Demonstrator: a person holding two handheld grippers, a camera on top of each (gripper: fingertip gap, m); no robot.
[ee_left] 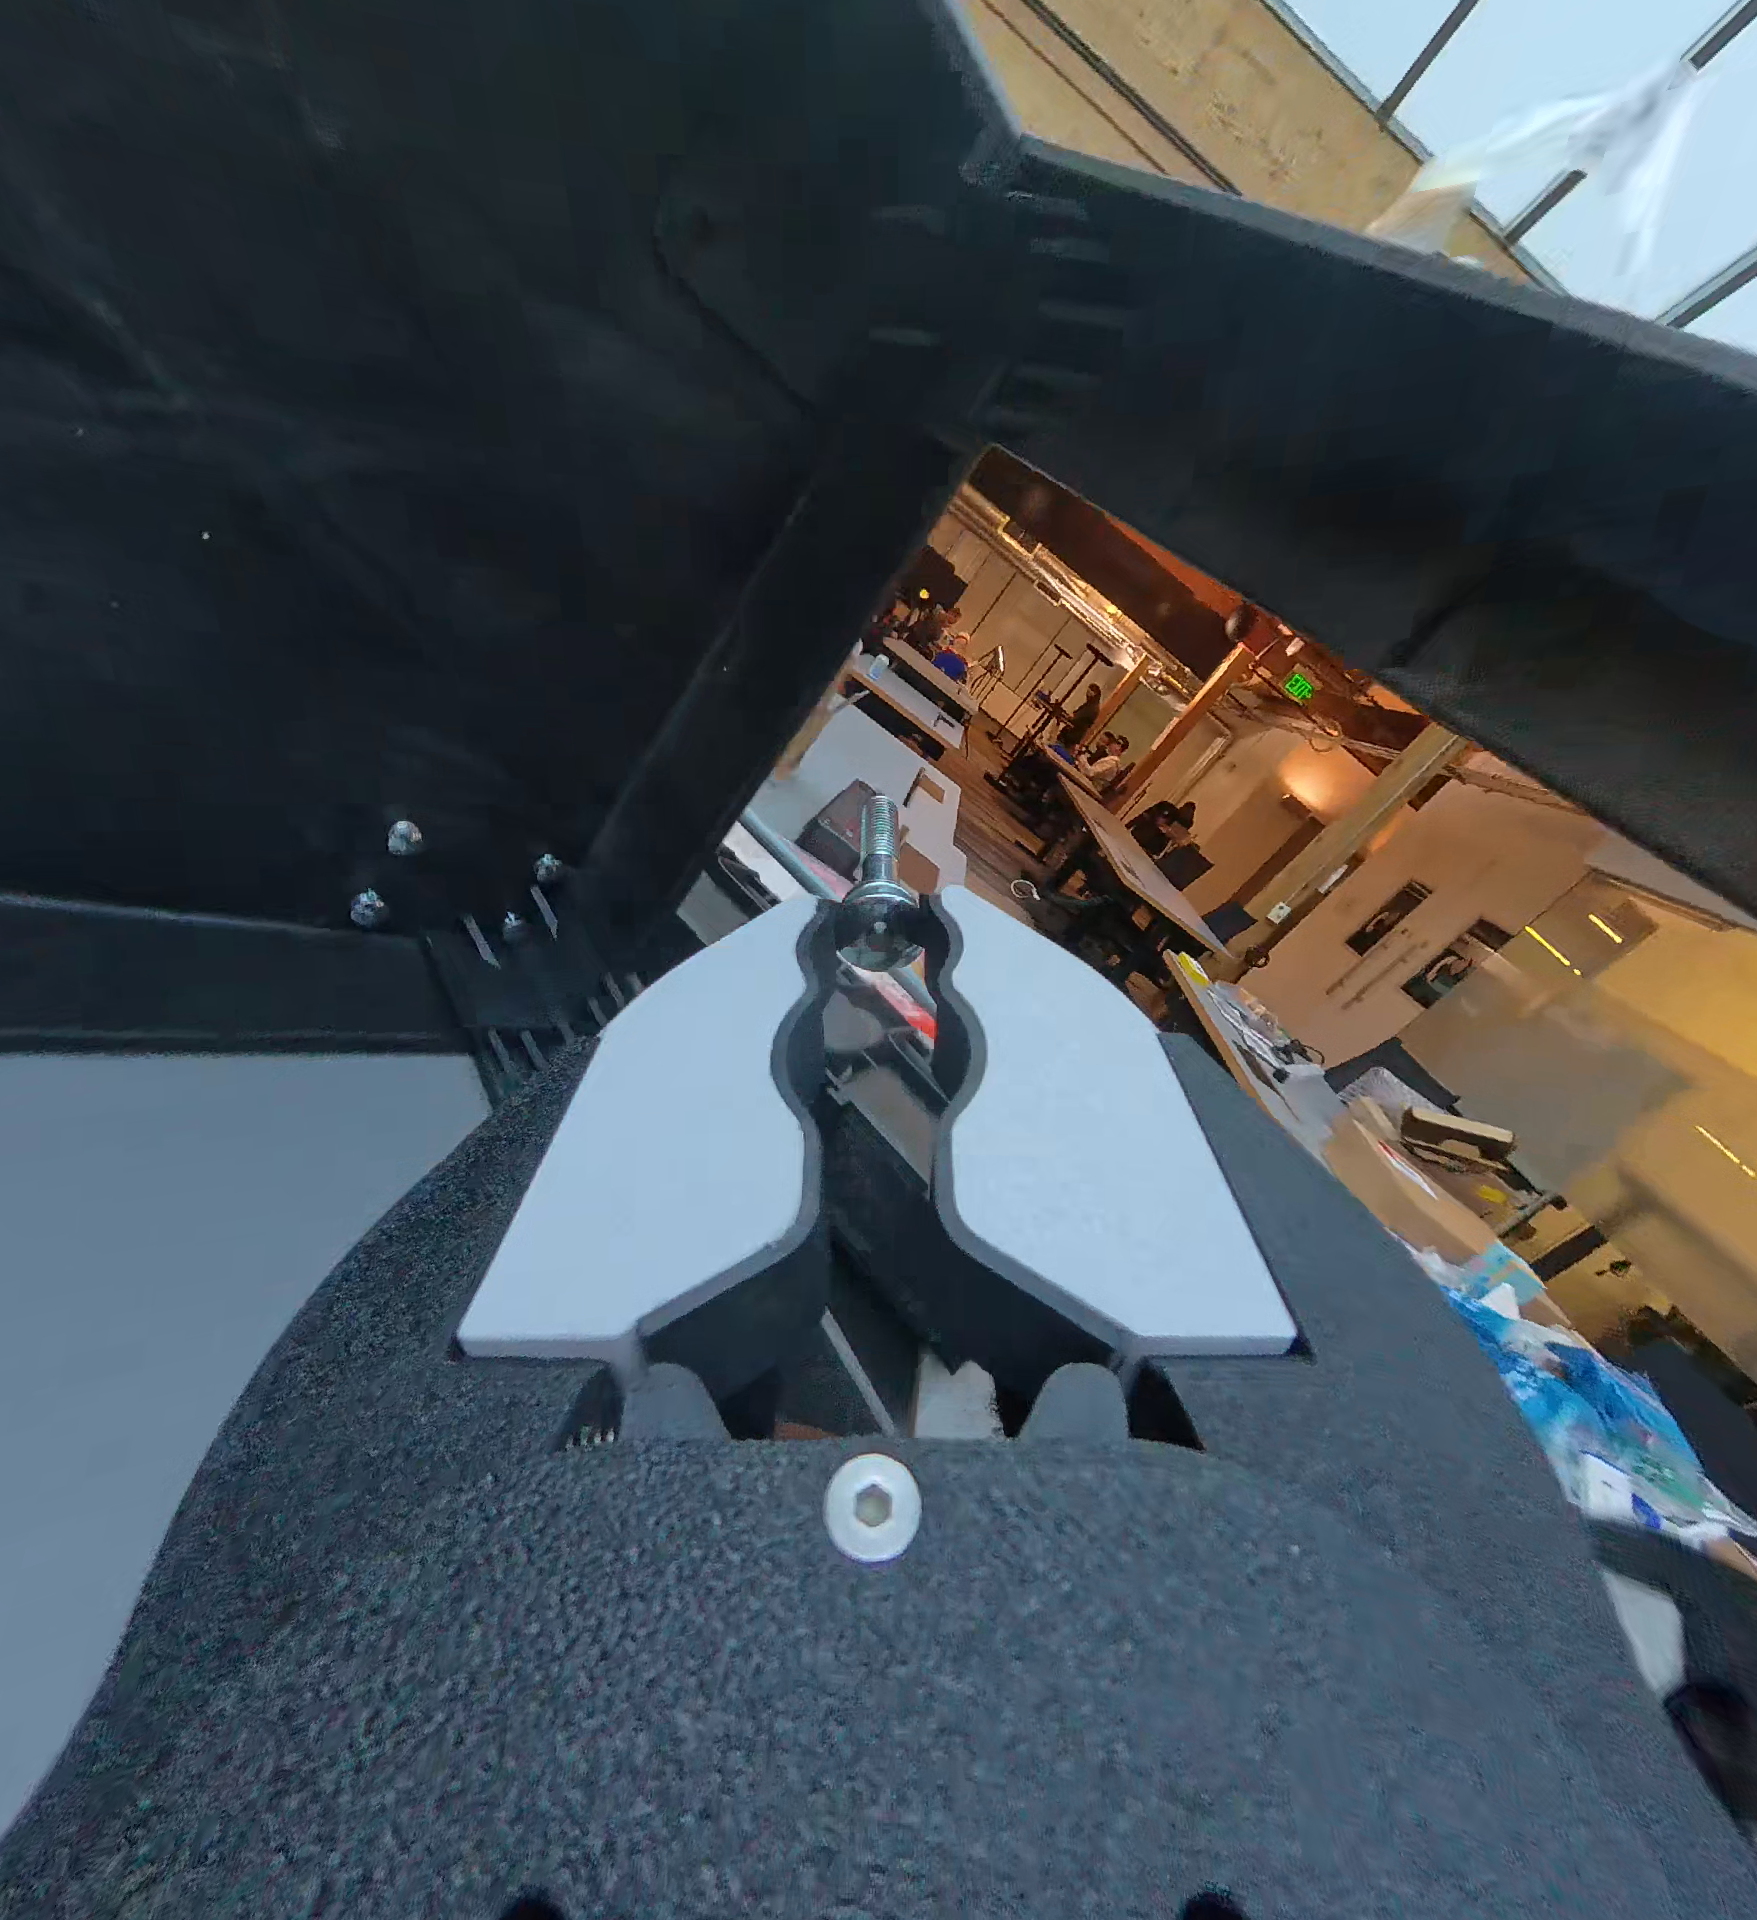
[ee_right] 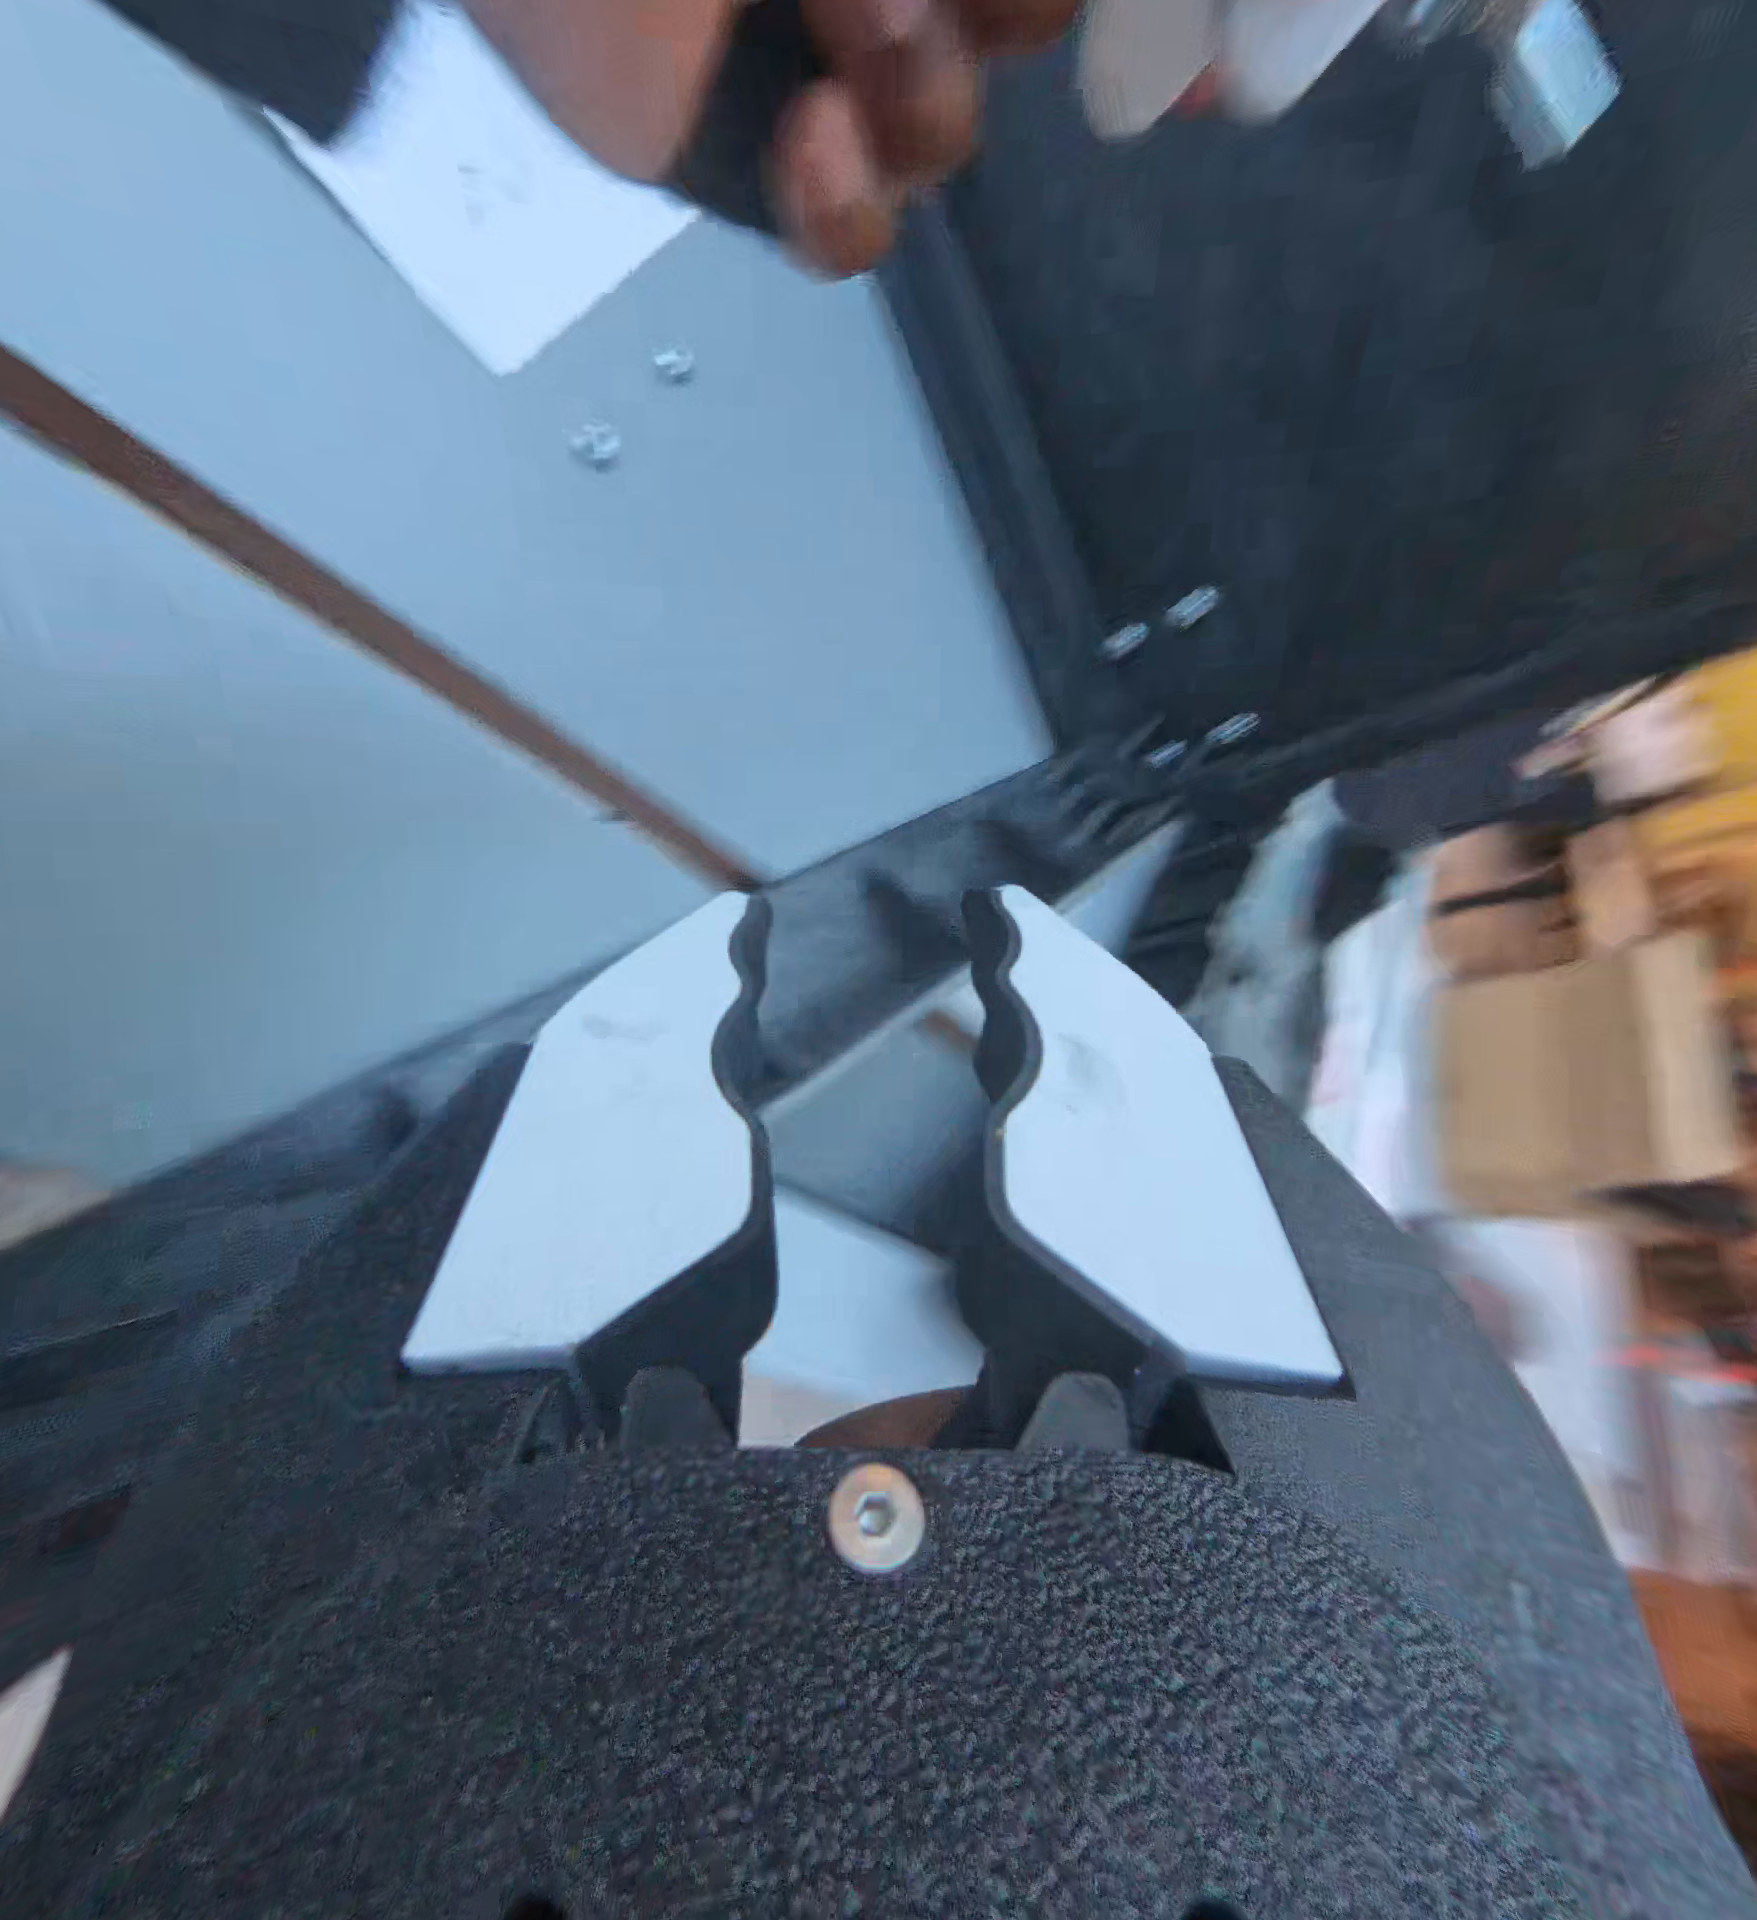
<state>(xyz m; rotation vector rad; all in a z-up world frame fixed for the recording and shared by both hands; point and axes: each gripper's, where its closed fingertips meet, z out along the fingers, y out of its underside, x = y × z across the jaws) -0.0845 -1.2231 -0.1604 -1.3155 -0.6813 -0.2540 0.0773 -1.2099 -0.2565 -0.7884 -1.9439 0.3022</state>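
Observation:
My left gripper is shut on a silver bolt, gripping it by its round head with the threaded shank pointing forward. Close above and to the left is a black fabric-covered panel with a black frame; several silver screws sit in its corner bracket. My right gripper is open and empty, its jaws well apart, just short of a black frame bar on a grey-white table. Two loose screws lie on that table. A hand holding the other gripper shows blurred at the top.
A black panel with screws in its corner fills the upper right of the right wrist view. Beyond the frame opening lie long work tables, seated people, cardboard boxes and blue-white packaging. A brown table seam runs diagonally.

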